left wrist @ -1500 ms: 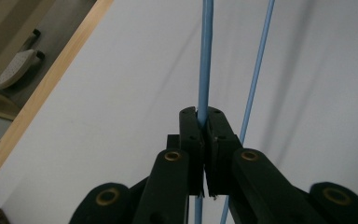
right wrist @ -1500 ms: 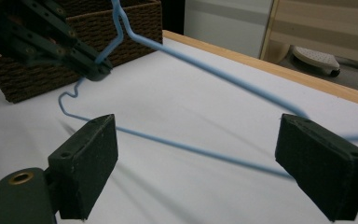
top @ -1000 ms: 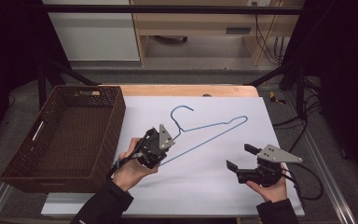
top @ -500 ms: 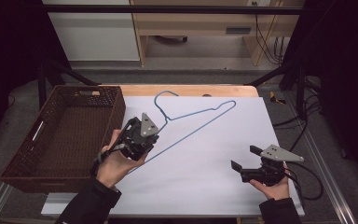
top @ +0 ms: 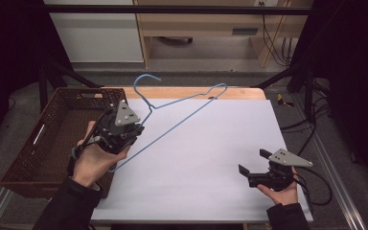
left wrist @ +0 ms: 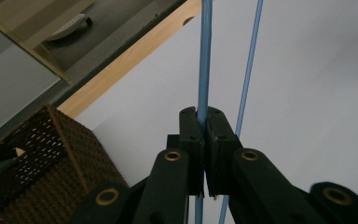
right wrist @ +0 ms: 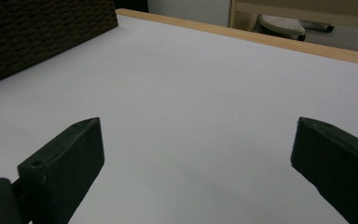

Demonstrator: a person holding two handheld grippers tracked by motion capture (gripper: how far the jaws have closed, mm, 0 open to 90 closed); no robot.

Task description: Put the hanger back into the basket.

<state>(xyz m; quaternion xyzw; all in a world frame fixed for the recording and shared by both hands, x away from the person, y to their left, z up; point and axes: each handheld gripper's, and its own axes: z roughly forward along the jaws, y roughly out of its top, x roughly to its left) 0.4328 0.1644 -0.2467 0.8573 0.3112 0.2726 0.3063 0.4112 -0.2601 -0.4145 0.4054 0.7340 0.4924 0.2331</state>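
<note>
No legible text or labels anywhere

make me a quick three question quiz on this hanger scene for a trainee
1. True or false: the left gripper is shut on one wire of the blue hanger.
2. What stands between the jaws of the right gripper? A) the hanger's hook B) nothing C) a cloth
3. Which container stands at the left edge of the white table, beside the hand that holds the hanger?

Key
1. True: in the left gripper view the jaws pinch one blue wire, and a second wire runs free beside them.
2. B: its jaws have just been opening and stand wide apart over bare table.
3. The brown woven basket.
</note>
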